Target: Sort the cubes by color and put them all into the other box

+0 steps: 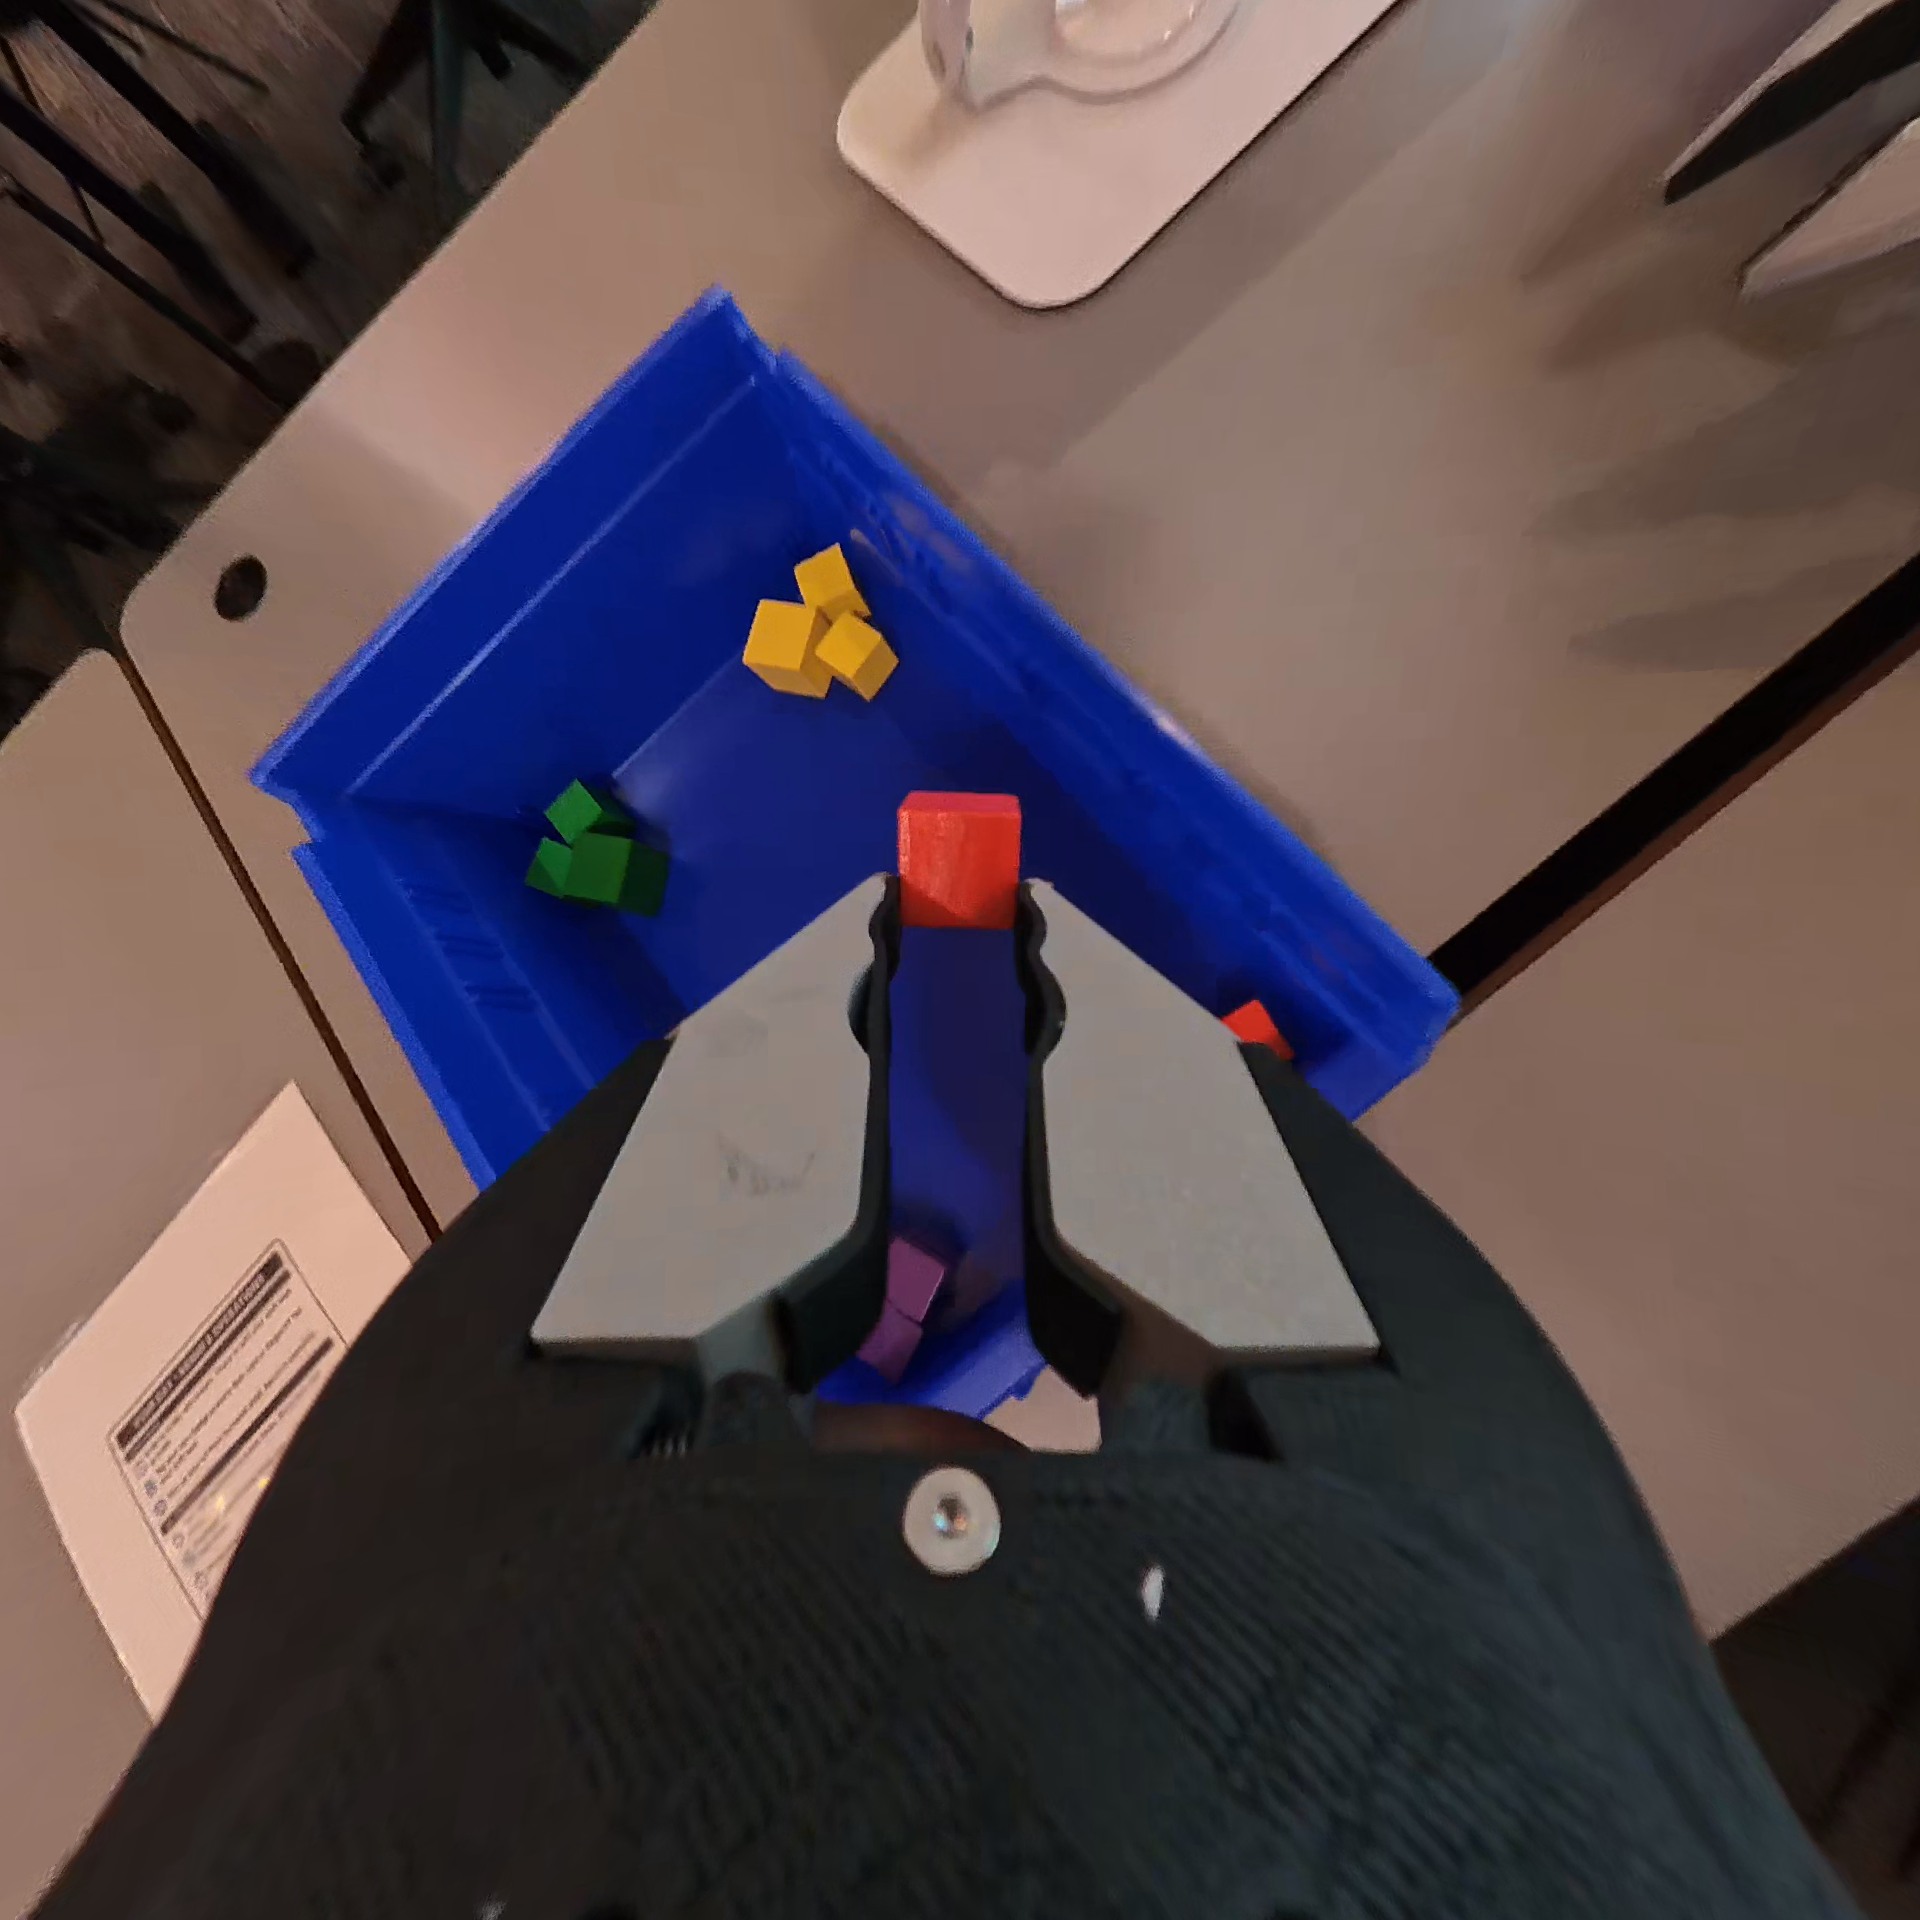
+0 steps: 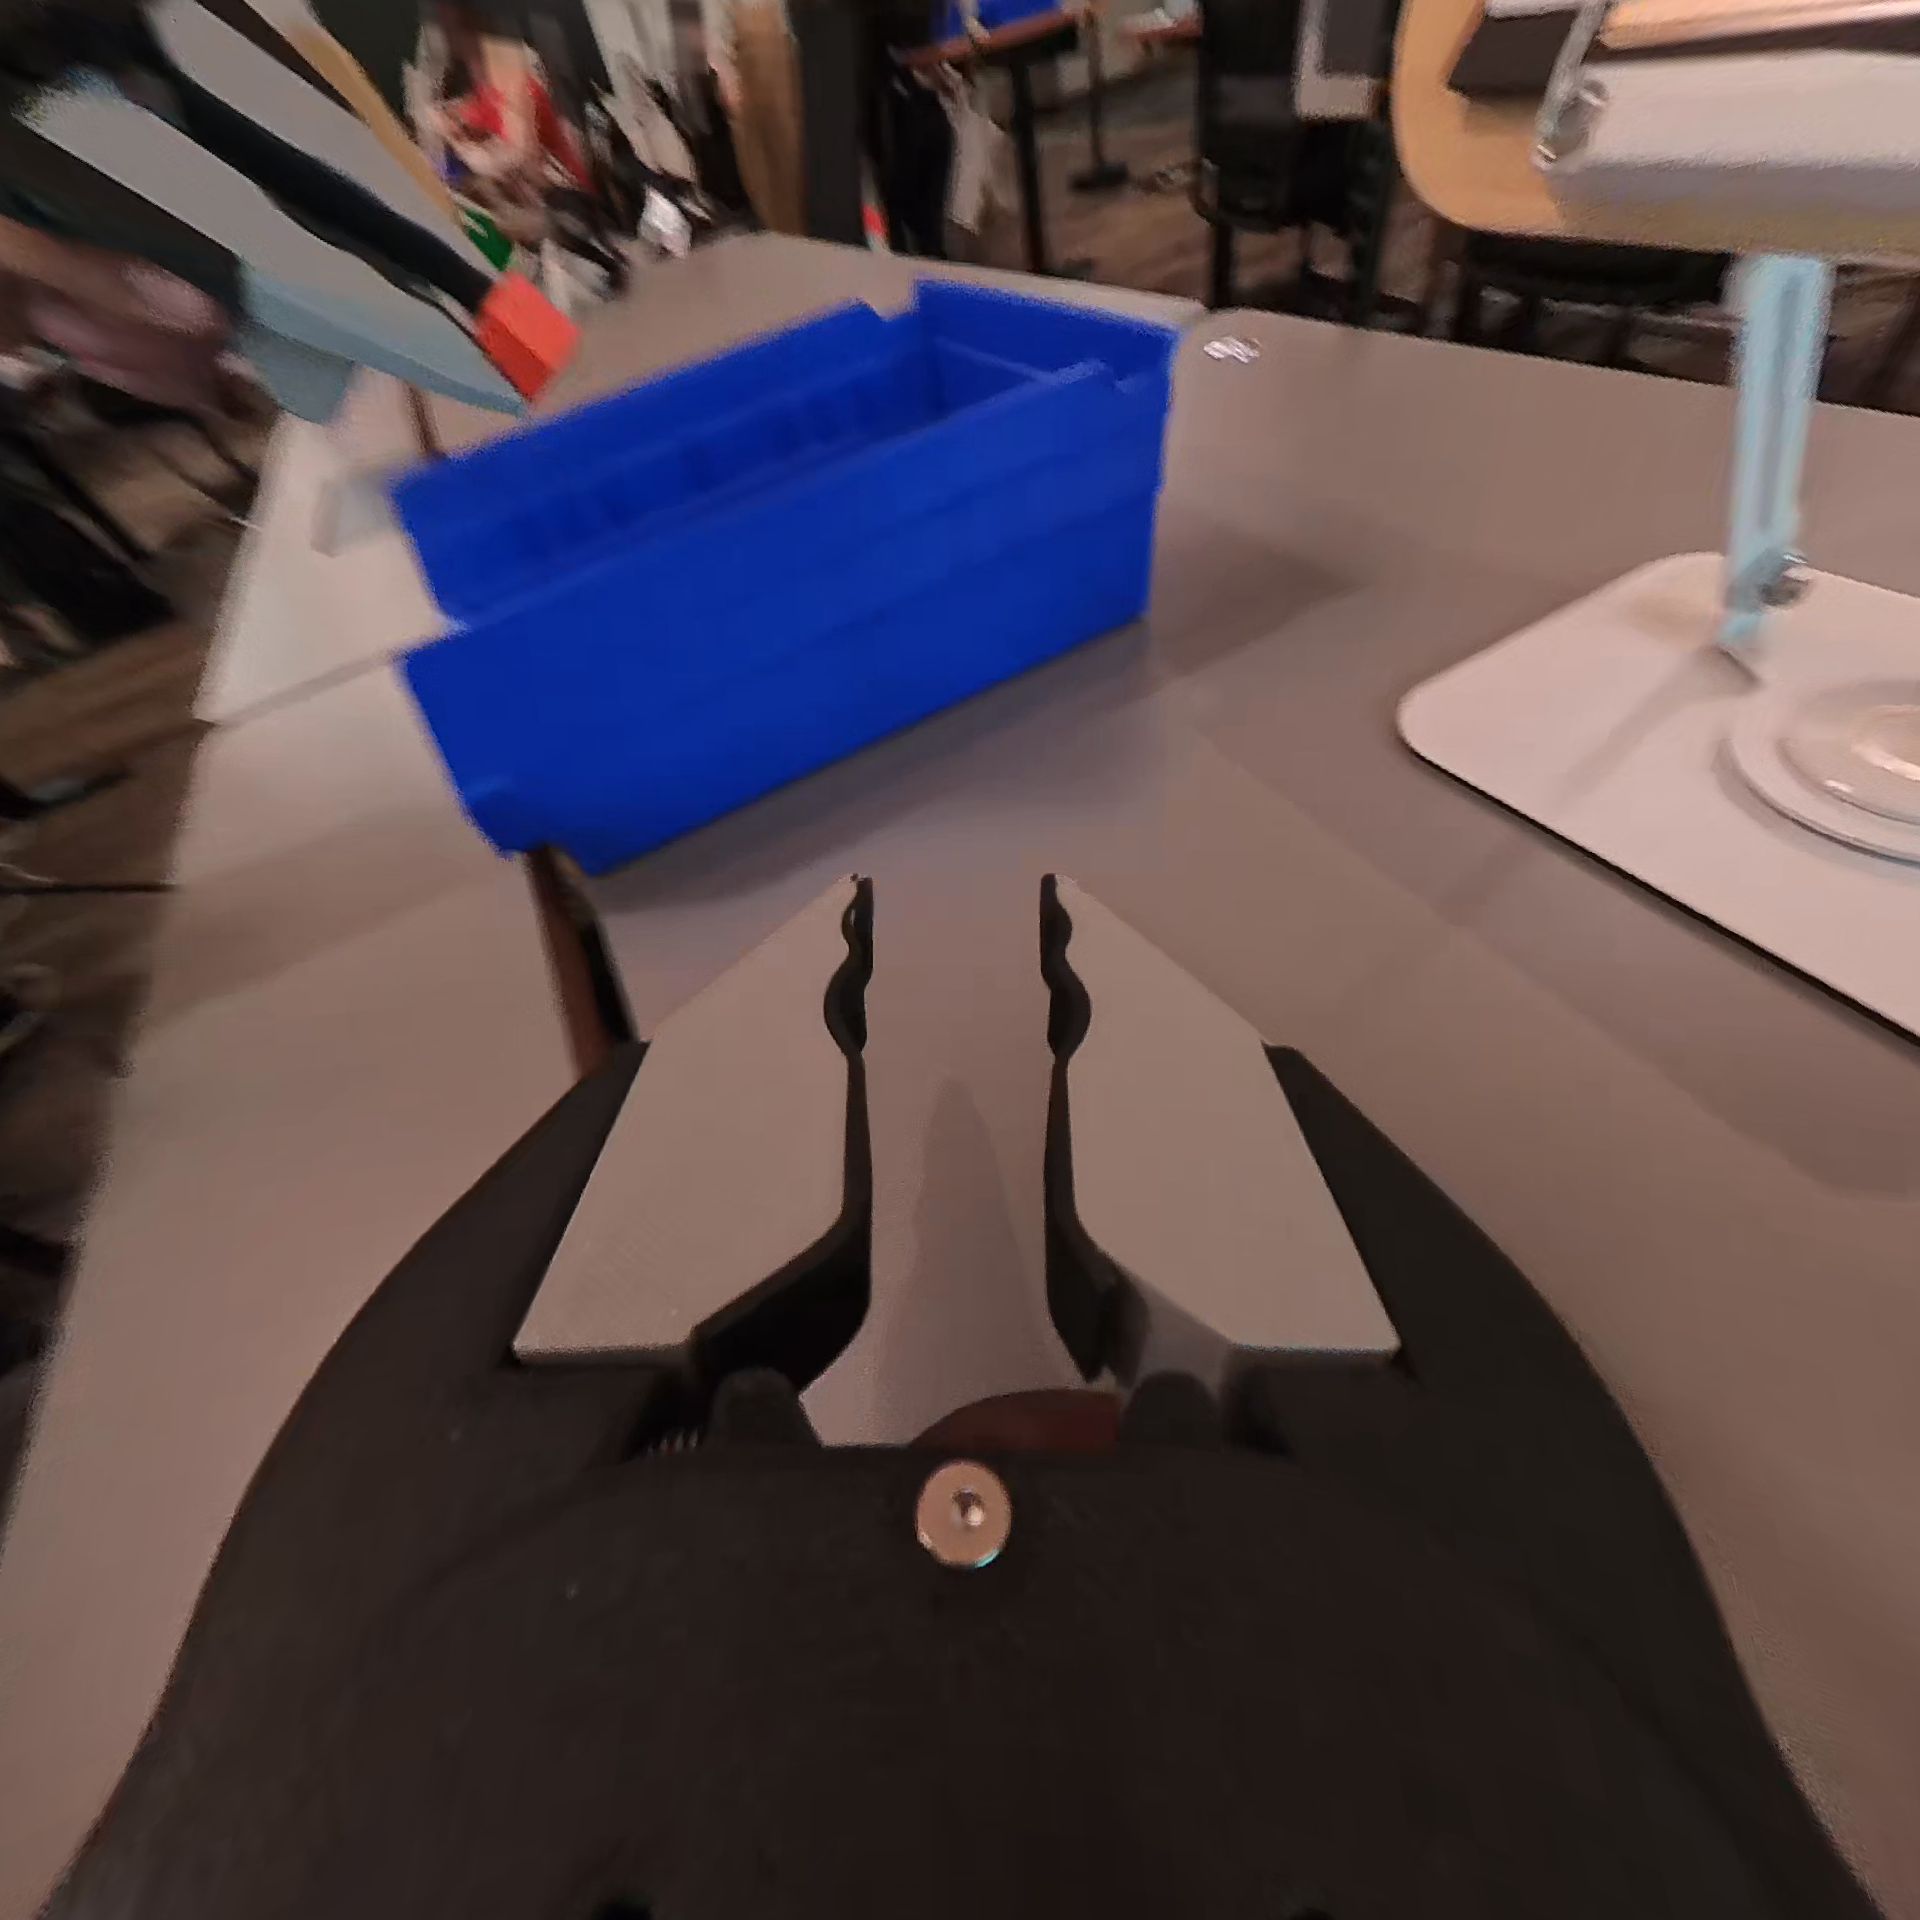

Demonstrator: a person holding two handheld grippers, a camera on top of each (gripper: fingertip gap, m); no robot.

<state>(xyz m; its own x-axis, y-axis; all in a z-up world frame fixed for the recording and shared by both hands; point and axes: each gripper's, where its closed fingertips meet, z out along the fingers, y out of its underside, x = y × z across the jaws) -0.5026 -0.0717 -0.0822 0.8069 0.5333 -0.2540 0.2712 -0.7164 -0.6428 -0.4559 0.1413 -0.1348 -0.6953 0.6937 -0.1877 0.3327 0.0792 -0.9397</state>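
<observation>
My left gripper [image 1: 958,891] is shut on a red cube [image 1: 958,854] and holds it above the blue box [image 1: 499,665]. Inside the box lie a cluster of yellow cubes [image 1: 821,636], a cluster of green cubes [image 1: 594,854], purple cubes [image 1: 906,1304] seen between my fingers, and another red cube [image 1: 1257,1029] at the right corner. In the right wrist view the left gripper [image 2: 520,348] with the red cube [image 2: 525,330] hangs over the blue box [image 2: 790,623]. My right gripper [image 2: 956,894] is open and empty above the table, short of the box.
A white mat [image 1: 1091,177] with a clear glass dish [image 1: 1081,42] lies beyond the box; it also shows in the right wrist view [image 2: 1621,727]. A printed sheet [image 1: 197,1371] lies at the left. A seam [image 1: 1683,790] divides the grey tables. Chairs and clutter stand beyond the table edge.
</observation>
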